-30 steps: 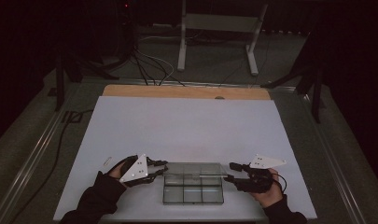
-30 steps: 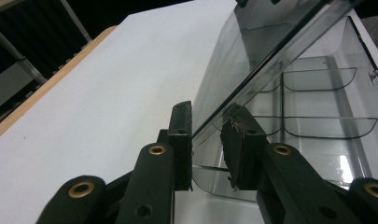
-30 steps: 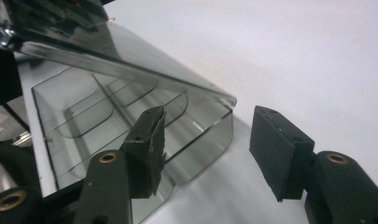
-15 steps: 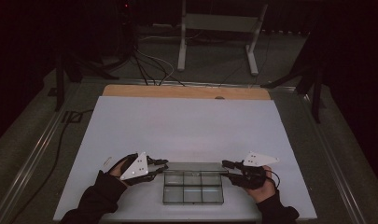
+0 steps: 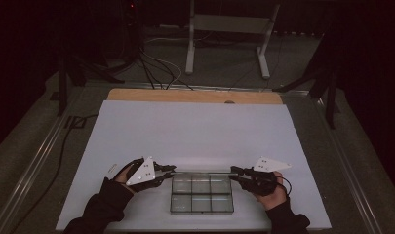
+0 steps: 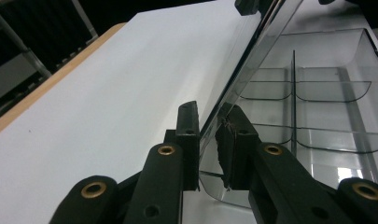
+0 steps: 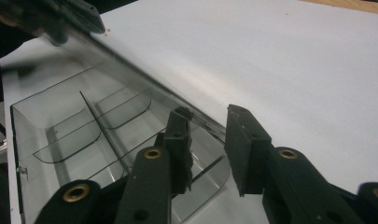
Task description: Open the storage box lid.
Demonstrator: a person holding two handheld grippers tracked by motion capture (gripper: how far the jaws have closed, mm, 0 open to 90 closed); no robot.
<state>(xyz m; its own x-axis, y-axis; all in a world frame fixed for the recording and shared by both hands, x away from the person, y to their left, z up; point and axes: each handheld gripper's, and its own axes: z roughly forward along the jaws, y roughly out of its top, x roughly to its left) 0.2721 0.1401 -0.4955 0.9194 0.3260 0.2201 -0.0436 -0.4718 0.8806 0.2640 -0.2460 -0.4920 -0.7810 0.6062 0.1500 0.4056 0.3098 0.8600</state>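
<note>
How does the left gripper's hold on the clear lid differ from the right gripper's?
The left gripper has its jaws nearly together, pinching the lid; the right gripper stands wider, one pad clear of the lid. In the high view the left gripper is at the lid's left end and the right gripper at its right end. Both straddle the raised lid's edge above the compartment box, and both have just been closing.

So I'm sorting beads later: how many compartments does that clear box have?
6. The clear box is split into two rows of three: three along its far side, by the raised lid, and three along its near side. None look hidden.
</note>
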